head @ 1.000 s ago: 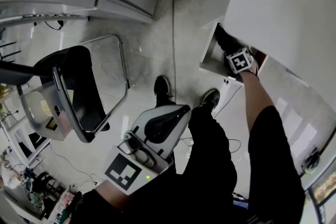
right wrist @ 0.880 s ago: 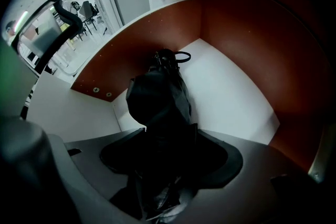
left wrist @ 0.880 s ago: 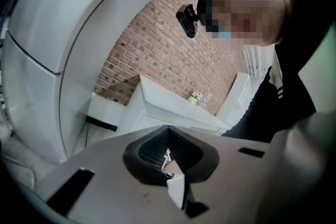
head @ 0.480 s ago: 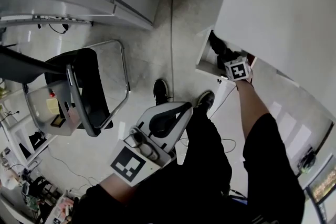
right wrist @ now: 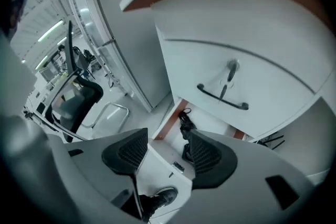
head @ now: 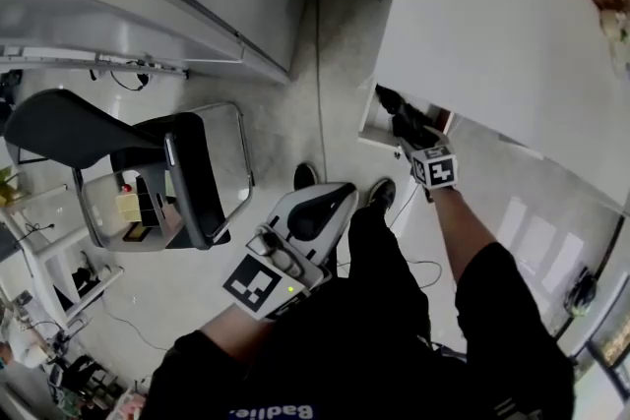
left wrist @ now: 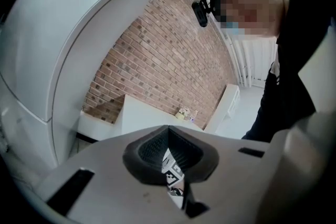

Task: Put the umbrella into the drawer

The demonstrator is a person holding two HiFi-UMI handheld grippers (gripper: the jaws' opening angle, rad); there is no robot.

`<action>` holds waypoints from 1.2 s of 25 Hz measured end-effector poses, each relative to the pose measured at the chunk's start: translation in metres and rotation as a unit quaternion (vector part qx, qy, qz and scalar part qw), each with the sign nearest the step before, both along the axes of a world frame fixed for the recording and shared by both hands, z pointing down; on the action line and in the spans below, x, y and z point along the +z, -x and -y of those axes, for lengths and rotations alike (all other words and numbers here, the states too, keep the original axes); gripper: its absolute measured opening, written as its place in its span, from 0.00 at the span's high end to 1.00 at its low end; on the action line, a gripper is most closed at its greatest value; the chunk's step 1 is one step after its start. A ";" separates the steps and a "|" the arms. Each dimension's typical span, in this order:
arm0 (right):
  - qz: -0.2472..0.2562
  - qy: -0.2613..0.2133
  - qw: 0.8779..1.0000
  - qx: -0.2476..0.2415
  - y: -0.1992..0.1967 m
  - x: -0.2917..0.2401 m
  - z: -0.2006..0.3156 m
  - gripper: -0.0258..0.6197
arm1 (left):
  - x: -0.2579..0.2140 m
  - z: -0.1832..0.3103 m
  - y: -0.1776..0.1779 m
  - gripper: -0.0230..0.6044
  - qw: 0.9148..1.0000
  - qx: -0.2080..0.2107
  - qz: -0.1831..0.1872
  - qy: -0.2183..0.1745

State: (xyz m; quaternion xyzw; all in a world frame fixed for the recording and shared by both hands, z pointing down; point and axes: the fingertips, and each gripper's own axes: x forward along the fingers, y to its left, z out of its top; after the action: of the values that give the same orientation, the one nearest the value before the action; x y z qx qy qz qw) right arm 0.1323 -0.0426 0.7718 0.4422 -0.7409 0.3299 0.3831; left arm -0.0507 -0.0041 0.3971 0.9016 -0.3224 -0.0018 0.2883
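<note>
Umbrella: the black umbrella [right wrist: 186, 122] lay folded inside the open drawer [right wrist: 212, 117], clear of both grippers.
Drawer: it stood pulled out at the bottom of the white cabinet [head: 492, 34], on the right of the scene, under a closed front with a dark handle [right wrist: 223, 97].
Right gripper: the right gripper [right wrist: 167, 144] hung above the drawer, tilted down, its jaws spread with nothing between them; they had just been closing slightly.
Left gripper: the left gripper [left wrist: 168, 131] was near the person's body, its jaws pressed together and empty.
Chair: an office chair [head: 148, 162] stood on the left, well apart from the drawer.
</note>
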 end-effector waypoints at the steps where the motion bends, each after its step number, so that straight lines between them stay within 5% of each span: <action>1: 0.009 -0.008 1.000 0.004 0.003 -0.017 -0.003 0.56 | -0.009 0.000 -0.002 0.97 1.000 0.003 -0.003 -0.004; 16: 0.134 -0.136 0.980 0.064 0.023 -0.273 -0.053 0.84 | -0.118 -0.015 -0.023 0.97 0.994 0.080 -0.019 -0.065; 21: 0.162 -0.178 0.966 0.092 0.022 -0.344 -0.063 0.87 | -0.146 -0.021 -0.026 0.97 0.991 0.104 -0.028 -0.081; 30: 0.173 -0.255 0.949 0.073 0.033 -0.448 -0.088 0.90 | -0.181 -0.033 -0.033 0.97 0.985 0.136 -0.040 -0.101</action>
State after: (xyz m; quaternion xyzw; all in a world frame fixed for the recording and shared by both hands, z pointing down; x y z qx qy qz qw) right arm 0.0995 0.0457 0.3233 0.5142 -0.8207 0.2288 0.0987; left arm -0.0180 0.0292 0.2162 0.9608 -0.1828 -0.0315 0.2058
